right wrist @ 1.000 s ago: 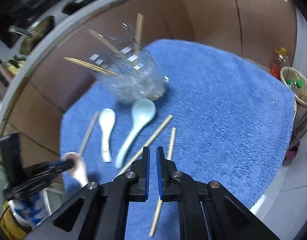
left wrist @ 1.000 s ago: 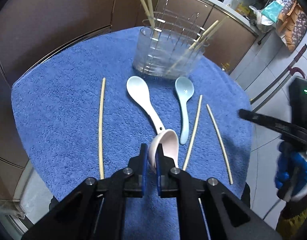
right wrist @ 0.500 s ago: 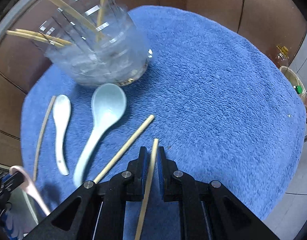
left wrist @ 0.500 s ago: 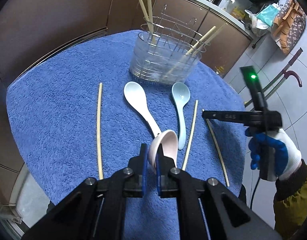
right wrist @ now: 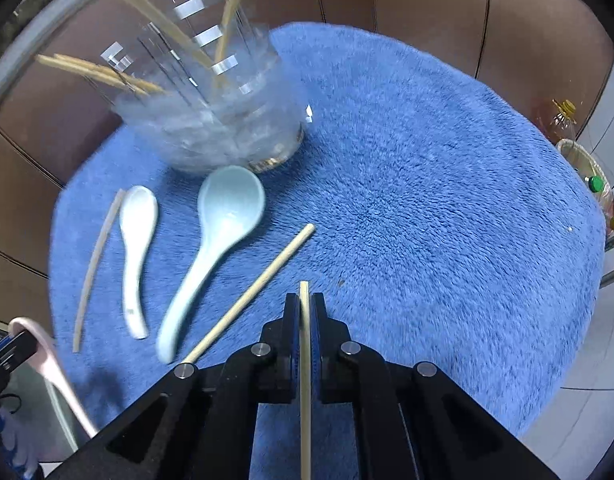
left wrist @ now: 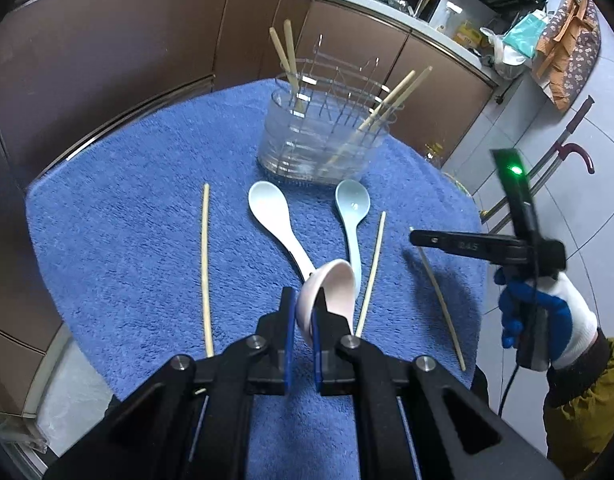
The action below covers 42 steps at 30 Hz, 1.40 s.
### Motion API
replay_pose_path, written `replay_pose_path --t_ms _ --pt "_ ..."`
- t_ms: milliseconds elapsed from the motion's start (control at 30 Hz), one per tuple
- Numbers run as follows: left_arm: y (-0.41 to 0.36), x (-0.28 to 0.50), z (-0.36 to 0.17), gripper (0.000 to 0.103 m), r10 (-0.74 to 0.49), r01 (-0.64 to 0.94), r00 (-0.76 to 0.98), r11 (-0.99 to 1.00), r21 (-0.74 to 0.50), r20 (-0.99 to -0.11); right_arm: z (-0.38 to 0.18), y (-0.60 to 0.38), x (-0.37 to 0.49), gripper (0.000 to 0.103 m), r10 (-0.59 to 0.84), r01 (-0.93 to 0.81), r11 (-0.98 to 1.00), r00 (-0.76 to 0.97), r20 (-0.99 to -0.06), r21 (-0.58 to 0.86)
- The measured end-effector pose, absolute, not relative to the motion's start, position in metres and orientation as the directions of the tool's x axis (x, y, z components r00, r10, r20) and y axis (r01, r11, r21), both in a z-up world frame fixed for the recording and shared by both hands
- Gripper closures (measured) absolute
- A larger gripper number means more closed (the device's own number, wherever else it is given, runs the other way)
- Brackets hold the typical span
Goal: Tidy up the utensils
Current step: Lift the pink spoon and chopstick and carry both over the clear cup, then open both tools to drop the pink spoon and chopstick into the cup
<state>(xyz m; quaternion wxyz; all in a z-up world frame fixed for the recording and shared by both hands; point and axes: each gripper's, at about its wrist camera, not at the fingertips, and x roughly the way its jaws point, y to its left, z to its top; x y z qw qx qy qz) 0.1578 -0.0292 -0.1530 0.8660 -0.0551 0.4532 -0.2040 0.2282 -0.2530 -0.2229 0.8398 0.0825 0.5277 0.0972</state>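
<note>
Between the right gripper's (right wrist: pixel 304 312) fingers a chopstick (right wrist: pixel 304 360) now lies lengthwise; the jaws sit close on either side of it, pinching it or on the point of doing so, though whether it has left the towel cannot be told. Half a second ago the same stick was just entering the gap, and a second ago the gripper hung well back from it with nothing between its fingers. The clear utensil holder (right wrist: pixel 211 120), already carrying several chopsticks, stands ahead and to the left of this stick. Nearer the holder, a second chopstick (right wrist: pixel 251 292) lies slantwise on the blue towel (right wrist: pixel 427 200), then a pale blue spoon (right wrist: pixel 219 232) whose bowl almost touches the holder's base, then a white spoon (right wrist: pixel 135 248) and a third chopstick (right wrist: pixel 95 264) farthest left.

Seen from the left wrist, the left gripper (left wrist: pixel 303 316) is pressed shut on a pink spoon (left wrist: pixel 331 288), held above the towel short of the holder, as it has been throughout. Both grippers loaded, the next step is probably carrying each piece to the holder.
</note>
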Motion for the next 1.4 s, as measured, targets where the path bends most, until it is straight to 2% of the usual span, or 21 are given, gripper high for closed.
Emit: replay_pose_path --t_ms 200,467,600,900,1000,1133,1400 --pt "-0.023 0.143 -0.13 0.097 -0.398 0.3 0.554 0.915 -0.272 -0.731 -0.177 -0.26 0.18 0.097 0.338 -0.136 0.938 0.558 -0.758 0.318" --pt "-0.016 0.142 -0.085 0.097 -0.385 0.288 0.625 0.922 -0.257 -0.679 -0.097 -0.245 0.16 0.098 0.38 -0.222 0.921 0.692 -0.613 0.32" --pt "-0.014 0.158 -0.056 0.097 -0.366 0.273 0.671 0.931 -0.243 -0.645 -0.059 -0.238 0.171 0.098 0.395 -0.261 0.914 0.75 -0.531 0.31" --pt "-0.035 0.224 0.011 0.097 -0.264 0.227 0.794 0.964 -0.136 -0.548 0.021 -0.221 0.214 0.098 0.415 -0.329 0.892 0.868 -0.274 0.311" --pt "-0.049 0.252 0.02 0.097 -0.222 0.2 0.824 0.975 -0.098 -0.521 0.035 -0.22 0.235 0.098 0.405 -0.338 0.891 0.893 -0.194 0.303" --pt "-0.069 0.286 0.017 0.097 -0.154 0.156 0.856 0.987 -0.037 -0.494 0.036 -0.223 0.259 0.098 0.364 -0.317 0.907 0.921 -0.137 0.278" --pt "-0.107 0.334 -0.021 0.097 -0.069 0.109 0.878 0.992 0.058 -0.474 -0.008 -0.217 0.305 0.097 0.285 -0.257 0.947 0.949 -0.135 0.192"
